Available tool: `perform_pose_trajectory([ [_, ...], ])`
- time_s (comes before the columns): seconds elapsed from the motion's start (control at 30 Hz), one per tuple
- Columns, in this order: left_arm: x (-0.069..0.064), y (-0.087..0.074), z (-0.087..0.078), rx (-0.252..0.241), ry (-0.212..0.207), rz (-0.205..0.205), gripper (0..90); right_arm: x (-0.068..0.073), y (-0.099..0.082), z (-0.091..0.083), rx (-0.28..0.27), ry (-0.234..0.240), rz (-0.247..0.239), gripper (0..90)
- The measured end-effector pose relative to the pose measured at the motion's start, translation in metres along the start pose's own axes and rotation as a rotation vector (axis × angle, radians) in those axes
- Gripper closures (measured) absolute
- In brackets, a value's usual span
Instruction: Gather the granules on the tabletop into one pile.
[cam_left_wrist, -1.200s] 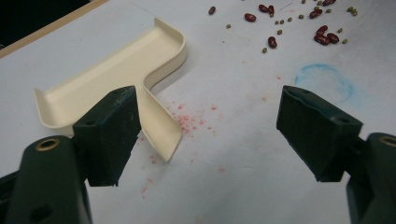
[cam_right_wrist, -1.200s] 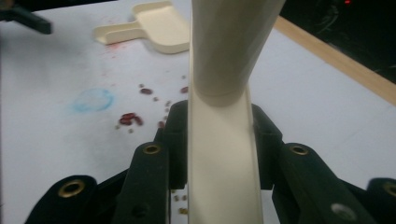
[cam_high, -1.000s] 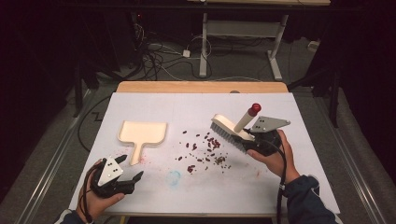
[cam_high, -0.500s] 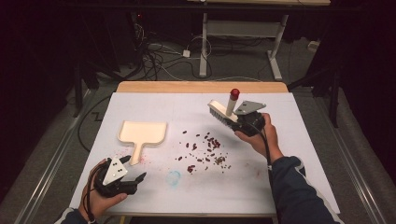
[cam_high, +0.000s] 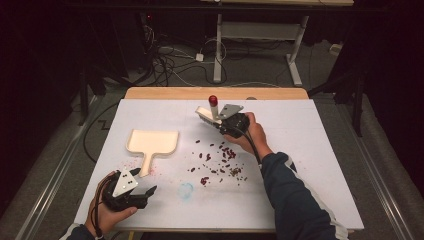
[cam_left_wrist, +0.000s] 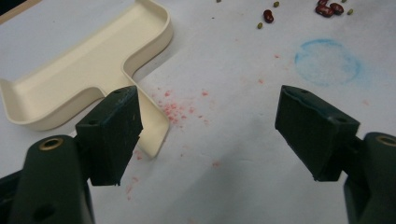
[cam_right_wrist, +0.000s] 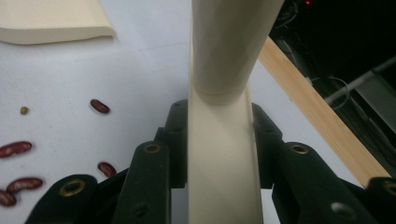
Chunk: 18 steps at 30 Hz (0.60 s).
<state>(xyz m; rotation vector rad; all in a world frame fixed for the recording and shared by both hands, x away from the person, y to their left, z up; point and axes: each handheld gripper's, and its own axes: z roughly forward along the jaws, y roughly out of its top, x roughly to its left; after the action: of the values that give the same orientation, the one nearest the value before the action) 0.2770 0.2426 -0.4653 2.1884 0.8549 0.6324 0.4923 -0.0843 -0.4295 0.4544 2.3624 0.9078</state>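
Brush clamped by handle in right gripper, held above far side of beans. Left gripper, jaws wide & empty, near dustpan. Sweep low, short strokes twd pan; steady pan w/ left.

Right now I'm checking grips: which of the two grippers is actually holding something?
The right gripper, shut on the cream brush at its handle. The left gripper is open near the dustpan, nothing between its jaws.
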Motion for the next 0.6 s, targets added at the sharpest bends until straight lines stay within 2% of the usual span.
perform_pose_trajectory([
  [0.17,0.0,0.002,0.001,-0.007,-0.005,-0.004,21.9,0.014,0.007,0.014,-0.006,0.075,-0.028,67.3],
  [0.23,0.0,0.004,0.001,-0.012,-0.004,0.004,22.0,0.019,0.009,0.014,0.006,0.08,-0.038,67.3],
  [0.3,-0.001,0.004,0.001,-0.015,-0.004,0.007,22.0,0.022,0.008,0.011,0.021,0.091,-0.049,67.2],
  [0.47,-0.001,0.01,0.004,-0.03,-0.012,0.011,22.0,0.031,-0.001,0.003,0.01,0.13,-0.074,66.9],
  [0.5,-0.001,0.01,0.004,-0.032,-0.01,0.027,22.0,0.032,-0.003,0.001,0.007,0.145,-0.079,66.8],
  [0.6,-0.002,0.007,0.002,-0.021,-0.008,0.007,22.0,0.033,-0.007,-0.004,-0.007,0.192,-0.093,66.7],
])
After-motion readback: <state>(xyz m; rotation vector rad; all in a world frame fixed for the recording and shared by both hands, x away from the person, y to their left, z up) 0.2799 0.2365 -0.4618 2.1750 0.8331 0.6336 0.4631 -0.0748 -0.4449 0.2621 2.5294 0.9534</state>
